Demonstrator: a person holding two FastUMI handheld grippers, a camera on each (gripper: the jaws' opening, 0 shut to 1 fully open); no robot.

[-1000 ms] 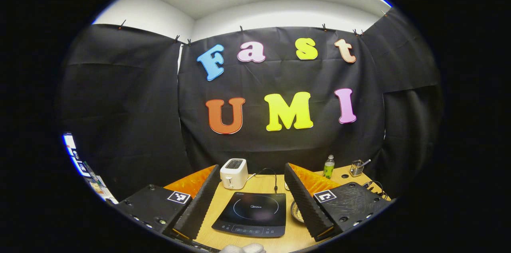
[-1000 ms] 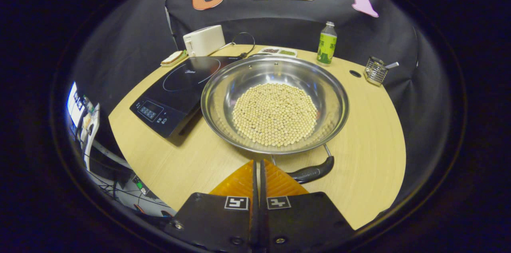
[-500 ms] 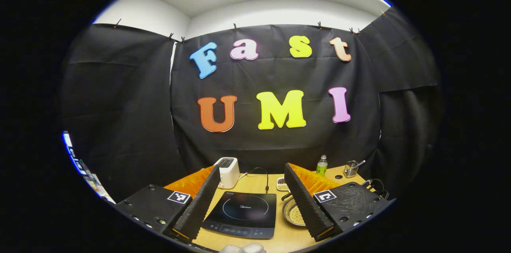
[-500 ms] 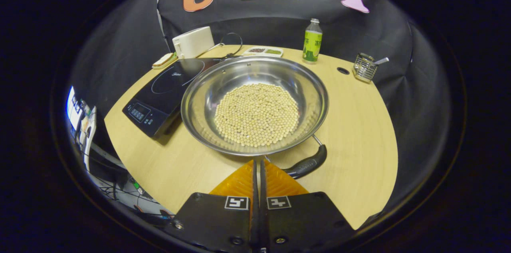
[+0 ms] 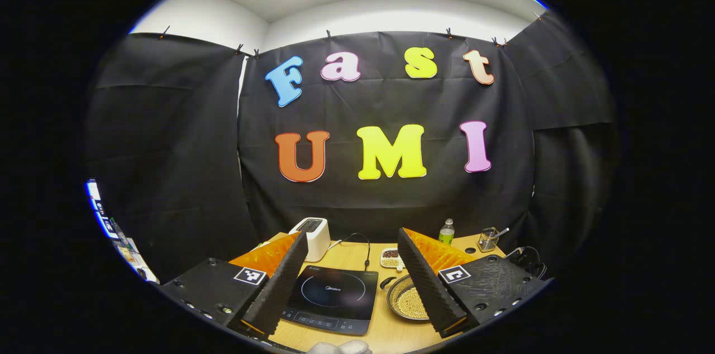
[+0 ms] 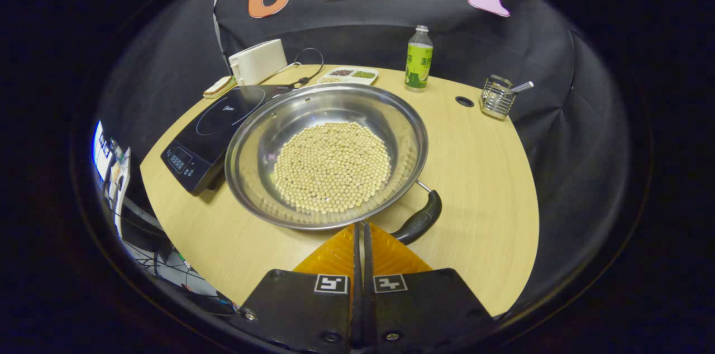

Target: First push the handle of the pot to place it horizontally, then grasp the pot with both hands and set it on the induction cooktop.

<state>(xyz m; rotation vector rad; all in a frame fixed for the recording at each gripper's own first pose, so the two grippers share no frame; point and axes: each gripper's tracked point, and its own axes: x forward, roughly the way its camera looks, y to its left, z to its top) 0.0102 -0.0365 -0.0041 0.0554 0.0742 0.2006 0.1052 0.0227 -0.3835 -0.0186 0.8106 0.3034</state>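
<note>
The right gripper [image 6: 360, 228] has its two fingers pressed flat together with nothing between them, and its tip sits right at the near rim of the pot [image 6: 327, 156], just beside the black handle [image 6: 419, 221]. Over the last second that handle has swung from lying along the near rim out toward the pot's right side, and the whole pot has drifted left in the right gripper view. So the push looks well under way, though the handle still slants and is not yet square across.

The left gripper [image 5: 352, 264] is spread wide, holding nothing, raised well back from the work. In its view the cooktop [image 5: 329, 298] has slid away between the fingers and the pot [image 5: 406, 302] has come into sight by the right finger.

The pot, with its bed of pale beans [image 6: 332, 167], sits on the table [image 6: 480, 175] with its left rim touching or overhanging the cooktop [image 6: 215, 125]; I cannot tell which. Bare table lies to the right of the handle, room enough to finish the swing. The bottle [image 6: 419, 58], small dish [image 6: 349, 73] and wire holder [image 6: 496, 97] stand well apart at the back, and the toaster [image 6: 257, 61] stands behind the cooktop.
</note>
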